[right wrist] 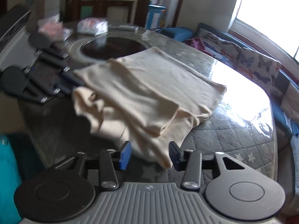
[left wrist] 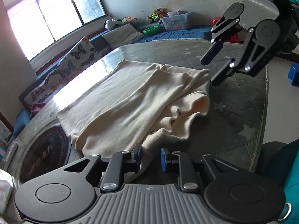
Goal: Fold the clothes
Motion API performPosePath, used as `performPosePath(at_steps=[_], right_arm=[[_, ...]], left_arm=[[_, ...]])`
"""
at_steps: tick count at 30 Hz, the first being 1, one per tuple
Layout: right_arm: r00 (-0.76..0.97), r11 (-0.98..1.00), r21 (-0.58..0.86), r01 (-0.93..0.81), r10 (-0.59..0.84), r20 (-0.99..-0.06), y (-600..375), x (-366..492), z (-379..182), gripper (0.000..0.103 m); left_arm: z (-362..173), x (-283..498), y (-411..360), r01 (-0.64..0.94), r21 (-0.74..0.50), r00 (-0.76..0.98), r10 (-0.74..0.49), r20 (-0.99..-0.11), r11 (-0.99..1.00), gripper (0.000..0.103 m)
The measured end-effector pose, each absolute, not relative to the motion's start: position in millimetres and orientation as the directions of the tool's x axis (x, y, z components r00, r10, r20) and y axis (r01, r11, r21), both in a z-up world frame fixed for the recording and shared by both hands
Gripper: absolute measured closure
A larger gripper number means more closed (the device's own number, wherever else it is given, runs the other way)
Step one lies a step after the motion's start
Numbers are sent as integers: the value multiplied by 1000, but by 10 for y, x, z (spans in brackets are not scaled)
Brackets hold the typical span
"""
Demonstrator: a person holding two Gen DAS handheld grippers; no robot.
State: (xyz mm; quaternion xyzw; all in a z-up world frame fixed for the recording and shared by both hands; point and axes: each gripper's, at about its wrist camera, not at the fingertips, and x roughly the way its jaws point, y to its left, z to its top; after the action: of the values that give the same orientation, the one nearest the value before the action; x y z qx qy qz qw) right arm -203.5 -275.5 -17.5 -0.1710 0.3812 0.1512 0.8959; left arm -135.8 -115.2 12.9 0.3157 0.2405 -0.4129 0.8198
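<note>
A cream garment [left wrist: 130, 97] lies partly folded on the table [left wrist: 233, 112], its near end rumpled. In the left wrist view, my left gripper [left wrist: 150, 157] sits low at the garment's near edge. Its blue pads stand a little apart, with a fold of cloth running between them. My right gripper [left wrist: 213, 67] hovers open at the garment's far right corner. In the right wrist view the garment [right wrist: 149, 85] spreads ahead. My right gripper [right wrist: 149, 156] is open wide, and a loose corner of cloth hangs between the pads, nearer the right one. The left gripper [right wrist: 72, 84] shows blurred at the garment's left edge.
The table [right wrist: 233, 136] has a grey quilted star cover under clear plastic and a dark round hob [right wrist: 112, 46] set into it. Packets [right wrist: 92, 26] lie beyond the hob. A sofa with butterfly cushions [left wrist: 78, 56] runs under the window. A teal sleeve [left wrist: 291, 177] is near.
</note>
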Motion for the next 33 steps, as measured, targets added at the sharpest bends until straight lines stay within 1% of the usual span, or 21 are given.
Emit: performPosePath(at_steps=[2,3,4,8,15,16,18,20,21,22,23,24,26,27,28,30,33], right_arm=[[662,870,-230,-436,138,-736,-2688,-2092,-207,50],[664,856,-247,-455,140,-734,-2650,-2110,-223,48],[669,841,-267,-470,142,-729,-2607,-2128,-238,43],[684,797,-308,-520,172,-709,-2477,-2142,-288,36],[721,777,-348,-524,188,-667,-2395,-1966,-383,37],[726,780,-349,-519,187,-661,-2401,-1920,-395,39],[719,795,-321,-515,198,-666,-2431,-1810,-407,48],[695,820,-259,-511,217,-685,-2492,-1685,-397,69],[681,833,-222,-506,228,-696,-2530,-1622,-385,74],[667,846,-179,-502,246,-703,-2573,-1567,-365,81],[657,860,-141,-490,258,-708,-2616,-1517,-340,86],[646,871,-102,-481,273,-713,-2662,-1471,-316,87],[636,884,-42,-466,302,-711,-2751,-1407,-265,89],[633,886,-30,-462,306,-711,-2769,-1392,-253,90],[631,889,-17,-458,311,-710,-2789,-1377,-241,90],[631,893,9,-450,325,-705,-2852,-1342,-217,90],[634,898,21,-440,327,-701,-2857,-1333,-200,90]], left_arm=[[128,-1344,-1152,829,321,545,-536,-645,457,82],[134,-1325,-1145,829,313,545,-541,-640,463,86],[139,-1302,-1139,828,307,545,-545,-637,469,93],[238,-1121,-1092,815,232,544,-563,-622,531,94],[409,-710,-1105,799,85,511,-597,-618,595,94],[401,-663,-1118,797,79,509,-595,-622,599,94],[381,-589,-1139,794,67,503,-591,-631,604,94],[355,-543,-1131,794,51,491,-591,-640,605,93],[347,-535,-1121,796,47,486,-591,-643,604,92],[347,-555,-1101,798,53,487,-591,-643,600,90],[351,-589,-1076,800,60,489,-592,-640,596,89],[355,-623,-1050,803,68,492,-594,-637,592,89],[358,-694,-998,806,85,498,-593,-633,586,85],[352,-749,-975,807,105,506,-588,-631,581,80],[346,-806,-951,807,128,515,-582,-629,576,73],[299,-882,-914,807,173,530,-564,-634,564,66],[211,-942,-882,808,225,541,-534,-649,545,65]])
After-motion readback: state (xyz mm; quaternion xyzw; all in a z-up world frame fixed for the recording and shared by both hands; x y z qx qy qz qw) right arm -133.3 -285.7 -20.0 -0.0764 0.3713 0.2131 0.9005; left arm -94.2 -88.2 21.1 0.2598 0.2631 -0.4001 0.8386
